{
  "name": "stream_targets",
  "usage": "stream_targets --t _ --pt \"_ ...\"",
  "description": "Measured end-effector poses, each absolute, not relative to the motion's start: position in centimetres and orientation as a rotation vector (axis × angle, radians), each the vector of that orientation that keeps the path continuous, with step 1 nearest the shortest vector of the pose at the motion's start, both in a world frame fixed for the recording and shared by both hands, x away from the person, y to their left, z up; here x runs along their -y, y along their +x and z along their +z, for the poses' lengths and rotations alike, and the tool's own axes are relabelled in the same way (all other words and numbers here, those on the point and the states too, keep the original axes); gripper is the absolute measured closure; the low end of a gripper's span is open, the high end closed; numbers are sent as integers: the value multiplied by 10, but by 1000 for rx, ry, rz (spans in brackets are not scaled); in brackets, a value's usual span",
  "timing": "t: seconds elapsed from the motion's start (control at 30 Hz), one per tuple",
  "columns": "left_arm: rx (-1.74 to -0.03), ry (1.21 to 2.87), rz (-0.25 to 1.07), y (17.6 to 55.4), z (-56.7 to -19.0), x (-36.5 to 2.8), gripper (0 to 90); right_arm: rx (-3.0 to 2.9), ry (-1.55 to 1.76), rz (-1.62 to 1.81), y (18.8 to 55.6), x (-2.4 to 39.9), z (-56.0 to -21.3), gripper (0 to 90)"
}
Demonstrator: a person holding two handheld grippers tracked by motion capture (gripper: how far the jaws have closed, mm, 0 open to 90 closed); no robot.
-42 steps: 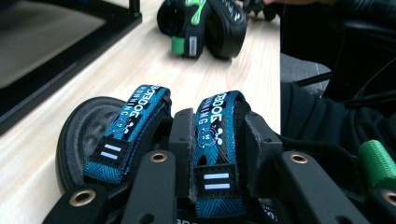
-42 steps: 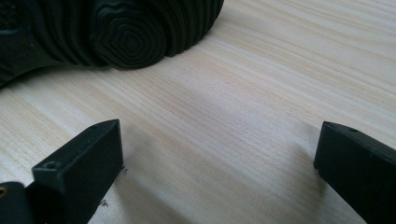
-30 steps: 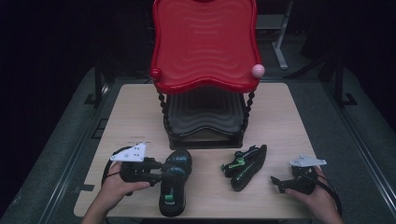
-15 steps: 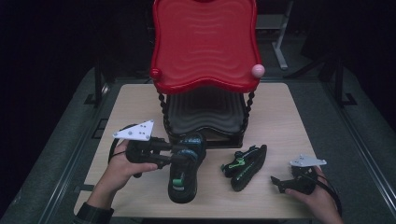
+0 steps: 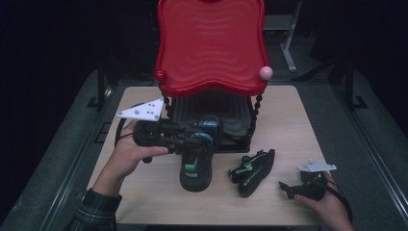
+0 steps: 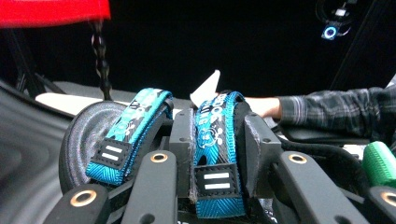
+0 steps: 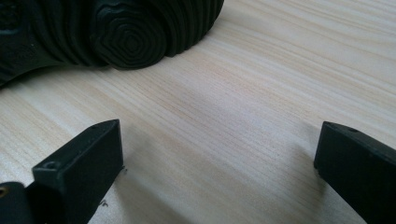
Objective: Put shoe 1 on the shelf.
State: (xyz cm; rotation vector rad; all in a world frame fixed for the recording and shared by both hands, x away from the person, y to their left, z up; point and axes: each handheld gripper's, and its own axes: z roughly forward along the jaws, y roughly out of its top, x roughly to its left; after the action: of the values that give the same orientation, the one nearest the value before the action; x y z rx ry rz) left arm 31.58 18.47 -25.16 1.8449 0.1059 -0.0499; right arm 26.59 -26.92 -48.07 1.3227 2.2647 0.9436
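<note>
My left gripper (image 5: 195, 139) is shut on the blue strap (image 6: 217, 140) of a black sandal (image 5: 197, 166) and holds it above the table, its far end raised at the rack's lower black shelf (image 5: 233, 115). In the left gripper view the jaws clamp one blue strap while a second blue strap (image 6: 130, 130) lies to the left. The other sandal (image 5: 253, 172) lies on its side on the table. My right gripper (image 5: 285, 186) rests open near the table's front right; its ribbed sole (image 7: 130, 32) shows ahead of the open right gripper (image 7: 219, 154).
A two-tier rack with a red wavy top tray (image 5: 211, 48) stands at the back middle of the wooden table (image 5: 288, 120). A pink ball (image 5: 265, 72) sits on the tray's right corner. Black beaded posts (image 5: 255, 113) hold the tray up.
My left gripper has lifted the sandal off the table and carried it up toward the rack's lower shelf. The right gripper and the other sandal have stayed put.
</note>
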Motion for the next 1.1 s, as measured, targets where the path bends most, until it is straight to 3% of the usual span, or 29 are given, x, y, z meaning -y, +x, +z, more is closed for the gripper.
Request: stream_targets --t 0.63,1.1 --pt "-12 1775 45 335 -166 -178 685 -2265 1326 943 266 269 -481 7" --pt "-62 1781 182 385 -113 -177 686 -2271 1320 944 266 270 -481 7"
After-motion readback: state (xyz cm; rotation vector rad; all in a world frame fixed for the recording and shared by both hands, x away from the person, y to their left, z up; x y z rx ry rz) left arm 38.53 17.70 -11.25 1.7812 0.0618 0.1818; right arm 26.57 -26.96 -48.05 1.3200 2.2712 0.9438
